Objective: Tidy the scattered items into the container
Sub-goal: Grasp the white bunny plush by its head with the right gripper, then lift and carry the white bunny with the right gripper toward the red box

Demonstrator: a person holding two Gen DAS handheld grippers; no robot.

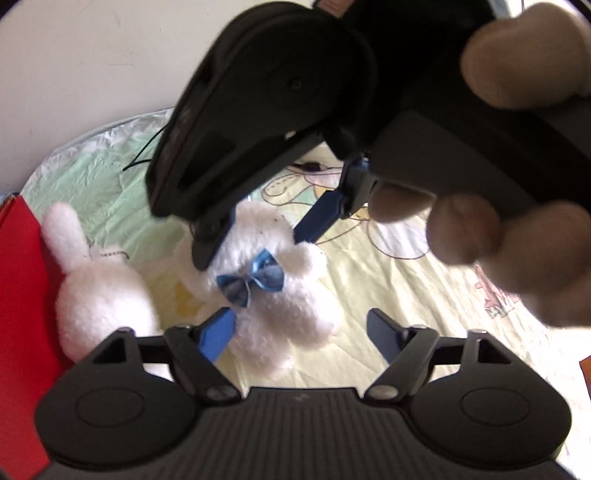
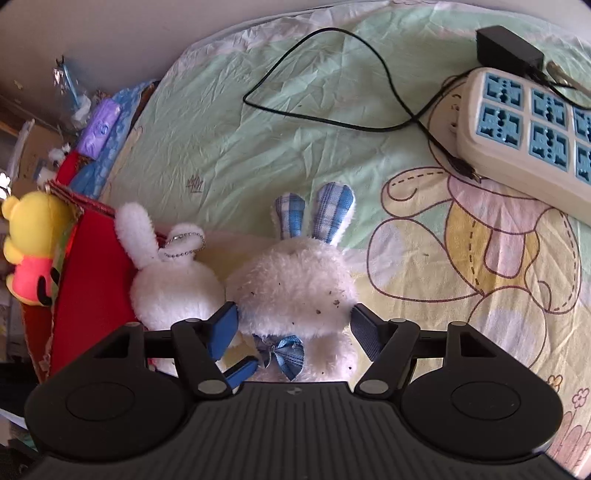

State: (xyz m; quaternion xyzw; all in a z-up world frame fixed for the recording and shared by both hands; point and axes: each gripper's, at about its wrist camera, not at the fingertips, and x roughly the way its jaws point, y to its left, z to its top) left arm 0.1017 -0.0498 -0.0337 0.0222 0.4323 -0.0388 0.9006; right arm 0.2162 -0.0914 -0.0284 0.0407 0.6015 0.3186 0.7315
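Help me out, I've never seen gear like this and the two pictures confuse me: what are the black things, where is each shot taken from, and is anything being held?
These are two hand-held grippers, each with a camera looking along its blue fingers. The left one's view shows its own gripper below and the right gripper with the person's hand above. The other picture is the right one's view. On the cartoon bedsheet lie a bow-tie rabbit, a plain white rabbit, a power strip and a black cable. A red box with a yellow plush stands at the left. Both grippers are open around the bow-tie rabbit; nothing is held.
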